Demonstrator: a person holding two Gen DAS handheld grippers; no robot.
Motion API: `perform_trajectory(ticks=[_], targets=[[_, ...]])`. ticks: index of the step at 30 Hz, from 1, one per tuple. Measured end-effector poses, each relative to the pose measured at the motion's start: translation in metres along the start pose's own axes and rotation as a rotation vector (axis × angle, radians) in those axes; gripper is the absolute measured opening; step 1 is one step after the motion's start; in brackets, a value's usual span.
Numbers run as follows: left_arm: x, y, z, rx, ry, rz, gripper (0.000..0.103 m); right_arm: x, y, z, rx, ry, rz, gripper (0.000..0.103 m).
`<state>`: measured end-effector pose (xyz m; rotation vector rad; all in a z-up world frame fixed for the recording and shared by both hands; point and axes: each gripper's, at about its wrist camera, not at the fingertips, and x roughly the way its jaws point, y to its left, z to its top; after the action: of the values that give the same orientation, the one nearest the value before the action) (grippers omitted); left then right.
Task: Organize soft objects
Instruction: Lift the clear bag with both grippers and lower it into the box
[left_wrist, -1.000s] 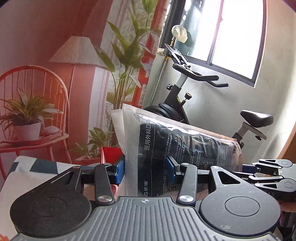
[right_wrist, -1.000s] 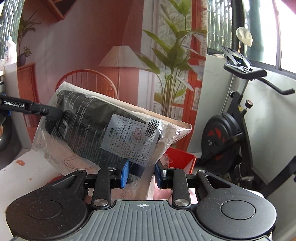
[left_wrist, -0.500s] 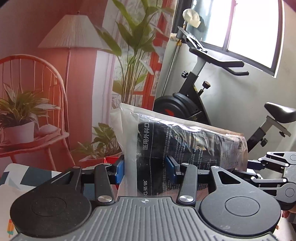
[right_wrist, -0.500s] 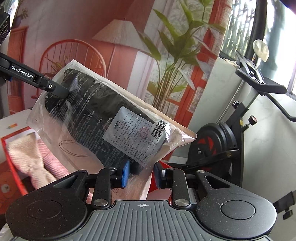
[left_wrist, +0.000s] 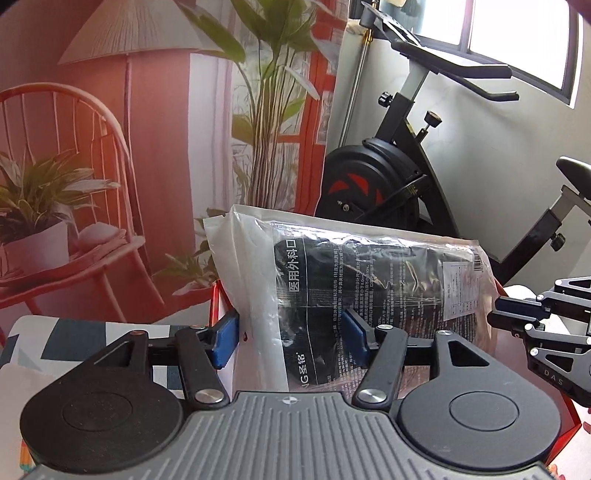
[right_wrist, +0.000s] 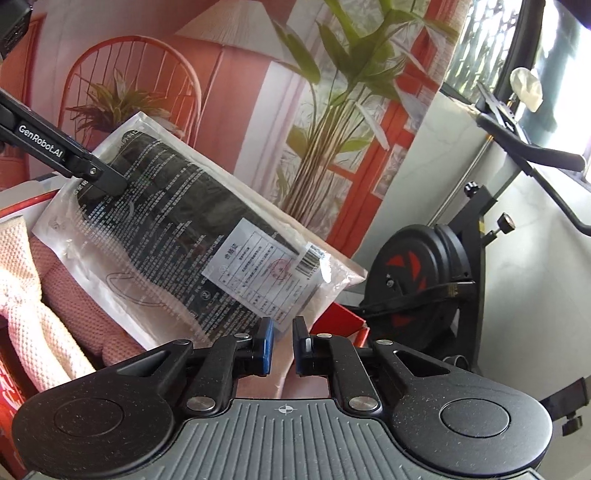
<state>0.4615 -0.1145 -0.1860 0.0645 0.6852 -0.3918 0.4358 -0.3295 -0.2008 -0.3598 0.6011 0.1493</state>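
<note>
Over red box (right_wrist: 341, 317): clear pkg (right_wrist: 192, 243), black contents.

1. The clear plastic pack of black masks (left_wrist: 369, 280) hangs between the left gripper (left_wrist: 291, 332) and the right gripper (right_wrist: 282, 345), above the red open box (right_wrist: 343, 319).
2. The pink knitted towels (right_wrist: 48, 314) lie inside that box, left of the pack.
3. The black exercise bike (right_wrist: 424, 273) stands behind the box, to the right.
4. The printed room backdrop (left_wrist: 147, 147) hangs behind, left of the bike.
</note>
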Motion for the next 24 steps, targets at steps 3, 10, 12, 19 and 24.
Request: perform_trajectory(ticks=[3, 10, 12, 19, 24], targets=[[-0.002, -0.002, 0.001, 0.017, 0.004, 0.005, 0.065, -0.003, 0.002, 0.001, 0.024, 0.008, 0.014, 0.011], [-0.014, 0.003, 0.001, 0.033, 0.007, 0.024, 0.072, -0.008, -0.002, -0.001, 0.069, 0.036, 0.036, 0.011], [-0.020, 0.010, 0.002, 0.025, 0.000, 0.021, 0.073, -0.008, -0.004, -0.001, 0.081, 0.041, 0.042, 0.011], [-0.027, 0.015, 0.000, 0.019, -0.003, 0.002, 0.030, -0.010, -0.008, -0.003, 0.149, 0.054, 0.051, 0.011], [-0.015, 0.007, -0.010, 0.014, 0.038, -0.044, 0.025, -0.013, -0.009, -0.004, 0.163, 0.066, 0.060, 0.011]])
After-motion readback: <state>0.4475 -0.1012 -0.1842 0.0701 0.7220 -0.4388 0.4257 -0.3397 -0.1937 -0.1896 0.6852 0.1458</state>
